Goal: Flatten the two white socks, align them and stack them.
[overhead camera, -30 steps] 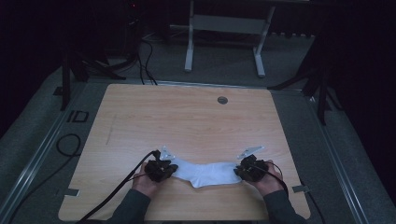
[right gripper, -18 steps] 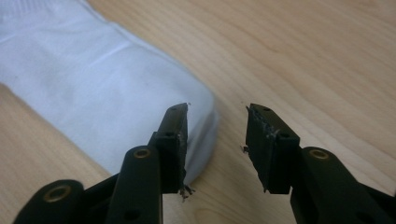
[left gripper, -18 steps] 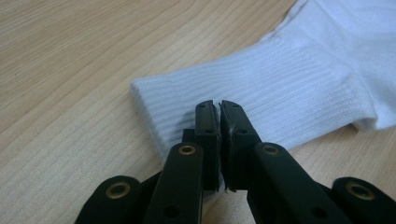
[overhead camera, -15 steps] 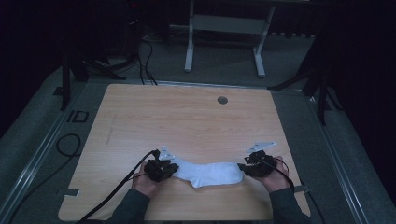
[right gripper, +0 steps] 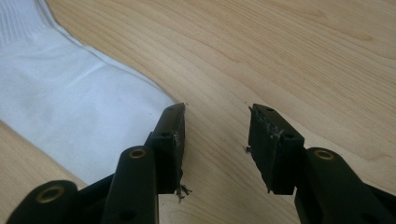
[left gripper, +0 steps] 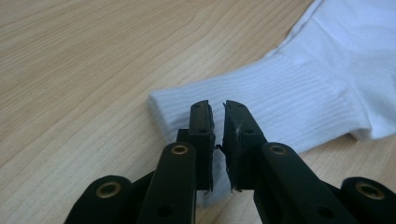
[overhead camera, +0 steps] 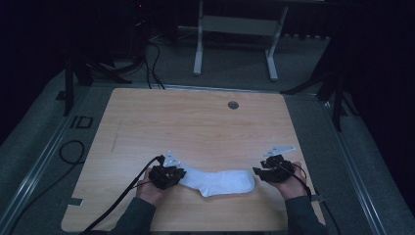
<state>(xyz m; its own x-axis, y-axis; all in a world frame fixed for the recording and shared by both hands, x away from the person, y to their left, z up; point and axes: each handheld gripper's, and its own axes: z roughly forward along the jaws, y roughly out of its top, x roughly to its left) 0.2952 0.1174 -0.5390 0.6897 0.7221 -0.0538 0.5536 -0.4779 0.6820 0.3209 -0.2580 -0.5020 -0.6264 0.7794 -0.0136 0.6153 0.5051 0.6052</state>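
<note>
Two grippers flank the white sock (overhead camera: pixel 218 180) lying flat on the table (overhead camera: pixel 195 122). Left gripper (left gripper: pixel 216 119), barely parted, hovers over the cuff just ahead; right gripper (right gripper: pixel 215 135) has just opened, toe beside it. Next, probably folding.

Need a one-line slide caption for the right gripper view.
Right claw open above the wooden table, nothing between its jaws, toe end of the white sock lying flat beside it.
</note>
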